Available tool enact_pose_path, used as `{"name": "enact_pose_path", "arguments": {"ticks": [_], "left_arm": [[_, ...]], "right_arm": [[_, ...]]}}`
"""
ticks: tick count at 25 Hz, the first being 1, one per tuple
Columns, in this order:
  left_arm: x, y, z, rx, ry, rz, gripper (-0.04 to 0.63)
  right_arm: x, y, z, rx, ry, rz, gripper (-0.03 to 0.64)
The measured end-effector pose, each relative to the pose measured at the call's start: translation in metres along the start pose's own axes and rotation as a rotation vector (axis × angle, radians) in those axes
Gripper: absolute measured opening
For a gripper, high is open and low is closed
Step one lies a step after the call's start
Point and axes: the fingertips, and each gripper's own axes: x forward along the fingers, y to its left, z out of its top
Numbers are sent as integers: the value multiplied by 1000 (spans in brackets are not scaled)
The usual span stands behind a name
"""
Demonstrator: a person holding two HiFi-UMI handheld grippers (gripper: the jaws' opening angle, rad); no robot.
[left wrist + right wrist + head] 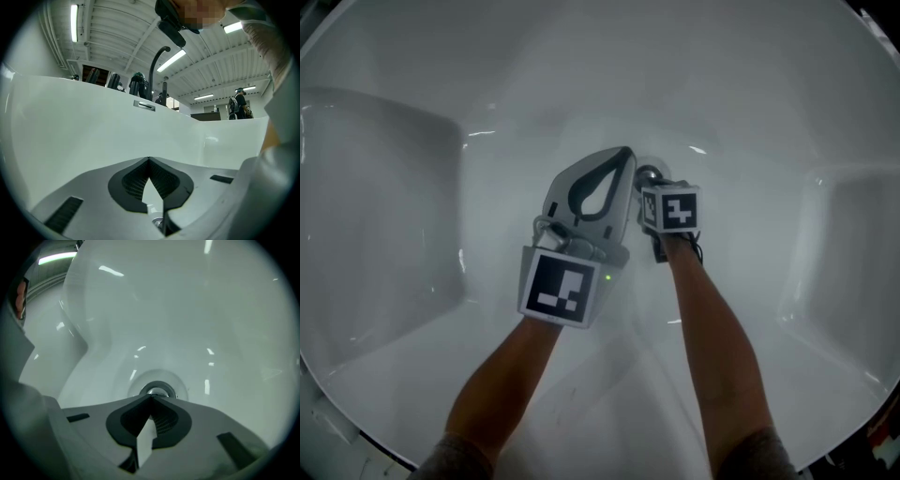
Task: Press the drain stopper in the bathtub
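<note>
Round, shiny chrome drain stopper [155, 391] lies just beyond closed right tongs [151, 398]; left tongs [149, 161] closed.

drain stopper [156, 391]: the pressed-together tips of my right gripper [151, 399] cover its near half. touching or not, i can't tell.
from my head: only a shiny bit of the drain stopper shows. my left gripper [627, 156] and the marker cube [671, 208] hide the rest.
right jaws from my head: hidden under that cube.
shiny speck [159, 226] behind my left jaws: too small to tell.
arms [724, 356]: cut off by the bottom edge.
tap [154, 65]: foot hidden behind the bathtub [93, 126] wall.
person [240, 101] far off: too small to tell much.
</note>
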Motion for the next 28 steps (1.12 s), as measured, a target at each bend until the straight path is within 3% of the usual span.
{"name": "enact_pose_path", "arguments": {"ticks": [8,15,24,28], "left_arm": [[-9,8,-10,-35,20,16,0],[-8,6,-15,-59,30,15,0],[-13,10,-15,-61,45,20,0],[-15,10,-11,-74,57,31,0]], "right_arm": [[0,6,4,-40,10,-13,-2],[3,3,0,-61,88,-35,0],[-7,5,6,-69,20,-59,-2],[-16,3,6,-38,40,-60,-2]]}}
